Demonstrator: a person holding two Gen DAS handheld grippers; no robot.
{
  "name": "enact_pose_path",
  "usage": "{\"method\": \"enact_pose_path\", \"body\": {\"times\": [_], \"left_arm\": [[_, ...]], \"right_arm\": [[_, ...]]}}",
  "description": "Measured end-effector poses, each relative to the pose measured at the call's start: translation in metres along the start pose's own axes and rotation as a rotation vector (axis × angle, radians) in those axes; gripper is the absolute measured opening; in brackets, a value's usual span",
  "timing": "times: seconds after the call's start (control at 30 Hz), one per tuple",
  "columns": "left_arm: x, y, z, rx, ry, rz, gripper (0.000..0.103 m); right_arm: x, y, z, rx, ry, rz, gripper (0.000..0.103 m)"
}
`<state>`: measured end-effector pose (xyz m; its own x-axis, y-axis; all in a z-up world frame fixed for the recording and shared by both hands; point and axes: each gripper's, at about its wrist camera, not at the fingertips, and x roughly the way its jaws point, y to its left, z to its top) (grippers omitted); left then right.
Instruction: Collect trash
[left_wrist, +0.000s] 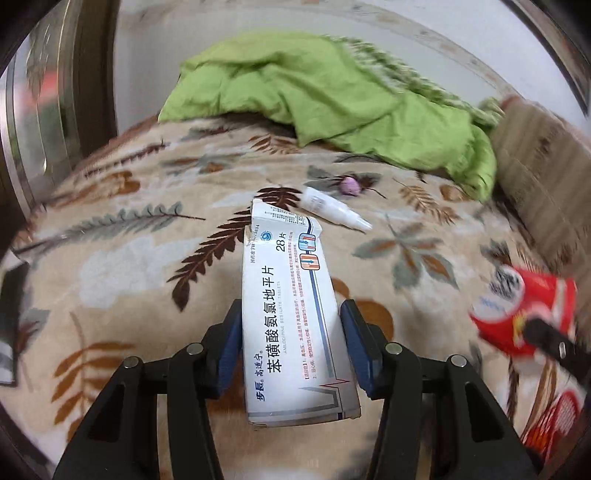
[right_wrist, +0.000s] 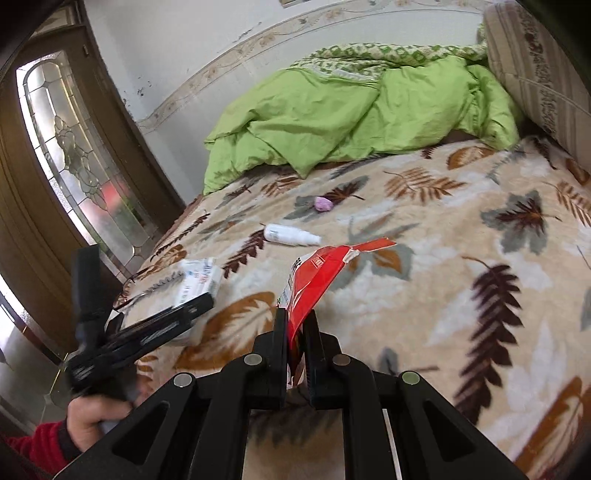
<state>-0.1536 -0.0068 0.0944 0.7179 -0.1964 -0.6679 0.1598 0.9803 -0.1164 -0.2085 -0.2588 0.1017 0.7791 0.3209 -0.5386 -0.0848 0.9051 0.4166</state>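
Two pieces of trash are in hand above the leaf-patterned blanket (right_wrist: 461, 229). Left gripper (left_wrist: 291, 325) pinches the white medicine box (left_wrist: 291, 317) across its width, pads on the two long side faces; the box occupies the lower centre of the left wrist view, long axis running along the fingers, torn open flap pointing up-frame toward the green quilt (left_wrist: 332, 92). Right gripper (right_wrist: 295, 332) has its fingers pressed nearly together on the red wrapper (right_wrist: 314, 280), low centre in the right wrist view; the wrapper's long axis rises from the jaws toward upper right, ragged torn strip leading. Not yet collected, at frame centre: white dropper bottle (right_wrist: 291, 235), lying flat, nozzle pointing right, and just beyond it a small pink lump (right_wrist: 323, 204), possibly crumpled paper, too small to tell. No bin is visible in either view. Judgement on the step in hand: carry both items level, keep the squeeze on the box moderate since thin card crushes, and keep the wrapper's loose end clear of the blanket so that it does not snag or slip from the jaws.
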Motion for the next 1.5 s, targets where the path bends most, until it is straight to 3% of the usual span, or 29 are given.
{"method": "enact_pose_path", "body": {"times": [0.2, 0.5, 1.5], "left_arm": [[-0.024, -0.019, -0.015, 0.105, -0.075, 0.046, 0.051], [-0.025, -0.031, -0.021, 0.169, -0.104, 0.082, 0.051], [-0.014, -0.035, -0.021, 0.19, -0.089, 0.083, 0.051]], "right_arm": [[-0.009, 0.0, -0.009, 0.001, -0.012, 0.0, 0.008], [-0.012, -0.002, -0.013, 0.006, -0.015, -0.008, 0.008], [-0.006, 0.002, -0.015, 0.004, 0.011, -0.01, 0.009]]}}
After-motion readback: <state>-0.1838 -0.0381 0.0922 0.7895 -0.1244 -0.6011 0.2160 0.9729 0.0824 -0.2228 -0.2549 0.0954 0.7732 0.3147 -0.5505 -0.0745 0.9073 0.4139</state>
